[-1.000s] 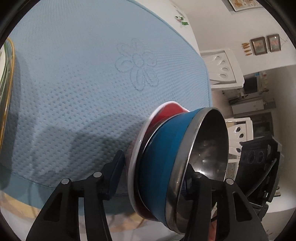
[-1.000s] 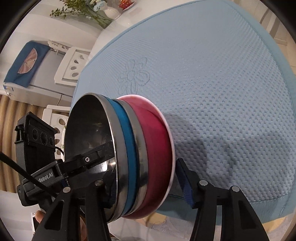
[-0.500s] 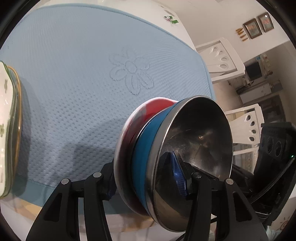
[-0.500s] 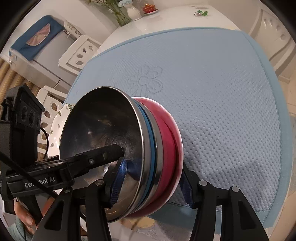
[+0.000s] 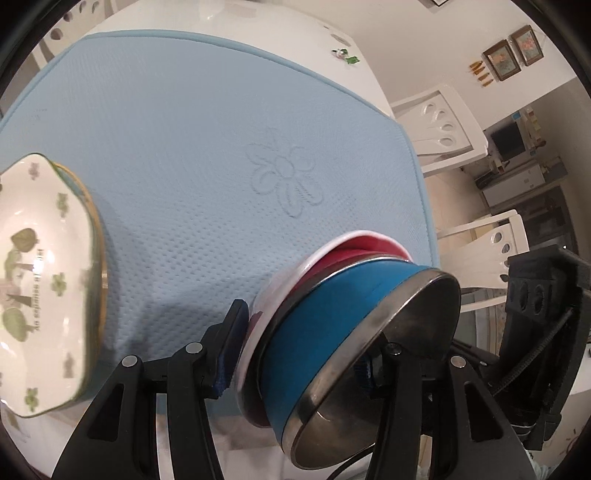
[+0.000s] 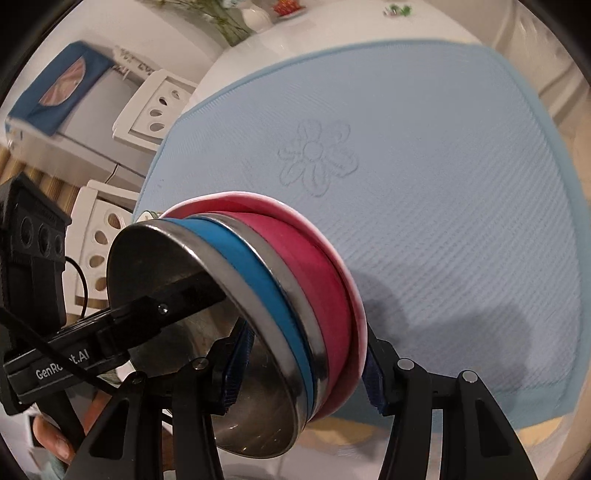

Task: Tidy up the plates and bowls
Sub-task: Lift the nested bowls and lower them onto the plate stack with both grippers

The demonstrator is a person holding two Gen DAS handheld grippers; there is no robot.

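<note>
A nested stack of bowls, tipped on its side, hangs over the light-blue mat (image 5: 177, 147). A steel-lined blue bowl (image 5: 321, 332) sits inside a red bowl (image 5: 351, 254) with a white rim. My left gripper (image 5: 299, 363) is shut across the stack, one pad on the red bowl's base and one finger inside the steel hollow. My right gripper (image 6: 304, 371) clamps the same stack (image 6: 306, 280) from the opposite side in the same way. Each view shows the other gripper's body beside the stack. A white plate with green trees (image 5: 40, 288) lies on a gold-rimmed plate at the mat's left.
White chairs (image 5: 439, 122) stand beyond the mat's right edge, and more white chairs (image 6: 155, 107) show in the right wrist view. A vase with flowers (image 6: 255, 18) stands at the table's far end. A hand (image 6: 48, 439) holds the left gripper's handle.
Both grippers rose with the bowl stack and shifted across the mat, so more mat shows. The stack tilted further. The white tree-patterned plate came into the left wrist view.
</note>
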